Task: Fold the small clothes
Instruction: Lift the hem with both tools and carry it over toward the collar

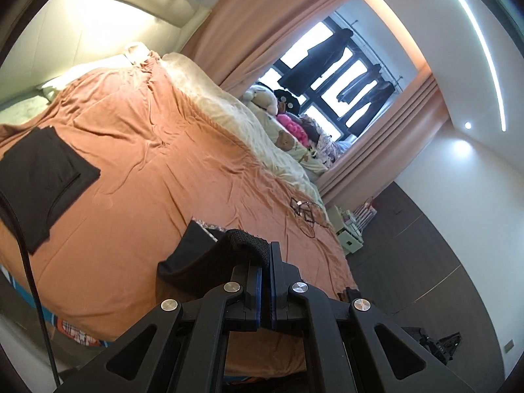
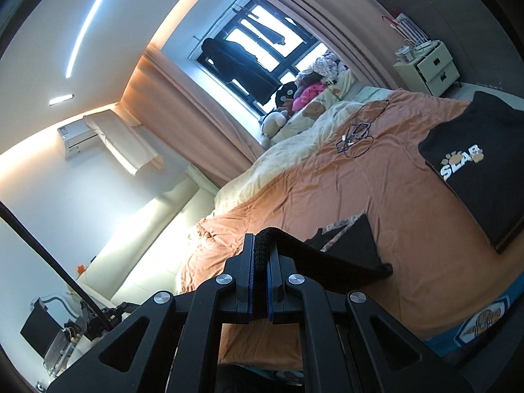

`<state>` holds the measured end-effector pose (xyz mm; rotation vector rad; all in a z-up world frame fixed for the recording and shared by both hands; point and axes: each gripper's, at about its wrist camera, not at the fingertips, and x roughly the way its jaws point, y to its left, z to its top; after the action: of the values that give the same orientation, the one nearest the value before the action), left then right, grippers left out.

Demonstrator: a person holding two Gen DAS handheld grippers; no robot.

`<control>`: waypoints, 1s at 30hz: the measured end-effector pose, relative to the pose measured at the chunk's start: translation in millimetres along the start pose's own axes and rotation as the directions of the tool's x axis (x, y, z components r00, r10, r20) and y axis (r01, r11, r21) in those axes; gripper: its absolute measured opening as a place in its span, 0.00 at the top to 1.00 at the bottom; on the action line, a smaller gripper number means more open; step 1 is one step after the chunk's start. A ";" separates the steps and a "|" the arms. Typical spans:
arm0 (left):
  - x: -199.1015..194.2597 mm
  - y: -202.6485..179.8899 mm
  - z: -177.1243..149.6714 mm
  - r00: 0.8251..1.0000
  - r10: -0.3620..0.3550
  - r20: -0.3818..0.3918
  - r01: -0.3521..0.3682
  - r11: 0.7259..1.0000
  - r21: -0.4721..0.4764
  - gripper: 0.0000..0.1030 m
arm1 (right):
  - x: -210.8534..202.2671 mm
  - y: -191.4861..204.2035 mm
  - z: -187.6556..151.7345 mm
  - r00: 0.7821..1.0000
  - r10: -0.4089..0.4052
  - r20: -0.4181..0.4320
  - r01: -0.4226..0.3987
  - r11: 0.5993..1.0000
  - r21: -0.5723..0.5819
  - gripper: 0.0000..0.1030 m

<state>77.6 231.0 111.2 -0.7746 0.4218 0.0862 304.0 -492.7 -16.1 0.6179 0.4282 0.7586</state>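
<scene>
I see my left tongs [image 1: 267, 255] pressed together, pinching the knit band of a small black garment [image 1: 196, 258]. My right tongs [image 2: 262, 245] are pressed together too, pinching the same black garment [image 2: 340, 249] by its band. The cloth hangs between the two tongs, lifted up over the bed [image 1: 157, 150]. A bit of flowery pattern shows on its inside. The bed has an orange cover, all wrinkly. In the left wrist view, a folded black piece of clothing [image 1: 42, 177] lies flat on the orange cover, well apart from my tongs. In the right wrist view, a folded black shirt [image 2: 478, 160] with white letters and little paw prints lies flat near the edge of the bed. A tangle of thin black cable [image 2: 357, 134] lies on the cover farther away. Stuffed toys [image 1: 278, 111] are piled by the window [image 1: 330, 75], where dark clothes hang. A small white nightstand [image 2: 429, 68] stands past the bed.
</scene>
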 end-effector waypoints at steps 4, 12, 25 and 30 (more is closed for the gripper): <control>32.1 1.3 17.6 1.000 0.017 -0.011 -0.017 1.000 0.005 0.97 | 36.9 -8.0 17.6 1.000 -0.024 -0.016 0.024 1.000 -0.008 0.98; 104.7 6.6 48.7 0.997 0.065 -0.037 -0.065 0.998 0.003 0.97 | 113.4 -27.2 60.9 0.995 -0.074 -0.059 0.074 0.997 -0.006 0.98; 228.5 39.7 69.2 0.976 0.157 -0.148 -0.162 0.987 -0.021 0.97 | 213.3 -40.3 108.0 0.973 -0.172 -0.153 0.176 0.984 0.008 0.98; 286.6 57.8 69.8 0.959 0.194 -0.205 -0.202 0.979 -0.018 0.97 | 248.6 -50.5 115.8 0.955 -0.224 -0.192 0.231 0.973 0.013 0.98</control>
<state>349.6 298.6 2.8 -0.7810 0.6929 0.2048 557.7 -378.3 2.6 0.5204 0.6781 0.5921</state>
